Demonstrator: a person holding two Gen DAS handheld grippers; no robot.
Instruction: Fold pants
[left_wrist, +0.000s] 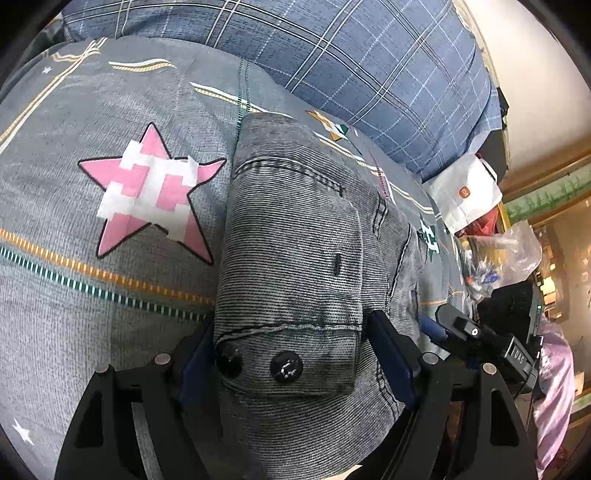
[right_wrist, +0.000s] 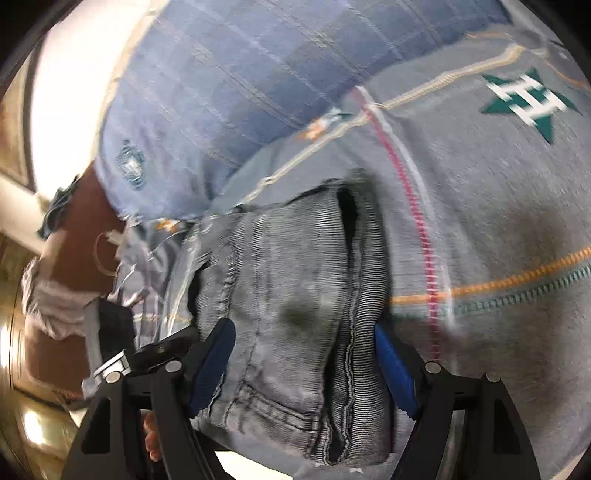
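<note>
**Op A:** On my left wrist feed, starting at the left edge: the grey bedsheet (left_wrist: 92, 295) with a big pink star (left_wrist: 147, 192) printed on it, patched over with white blocks. An orange and teal dashed stripe runs across the sheet below the star.

**Op B:** And the pants?

**Op A:** The grey pants (left_wrist: 295, 240) lie folded into a thick bundle on the sheet, just right of the star, running up the middle of my view. Two black buttons (left_wrist: 286, 366) sit on a pocket flap at the near end. My left gripper (left_wrist: 291, 354) has its blue-padded jaws spread wide, one on each side of that near end. I see pads against cloth on both sides, but I cannot tell whether they are actually squeezing.

**Op B:** What's further right?

**Op A:** A blue plaid quilt (left_wrist: 369, 55) behind, a white paper bag (left_wrist: 465, 192) with an orange logo, clear plastic bags, then the other gripper's black body (left_wrist: 480, 343) at the bundle's right side.

**Op B:** My right wrist feed is blurred. Left to right: the same plaid quilt (right_wrist: 240, 74), then the pants (right_wrist: 288, 295), with layered edges and a dark opening showing. My right gripper (right_wrist: 306, 365) has its jaws apart, straddling the bundle; whether they're pinching it, I cannot tell. Right of that, a red stitched line on the bedsheet (right_wrist: 498, 240) and a green star (right_wrist: 528, 103).
</note>
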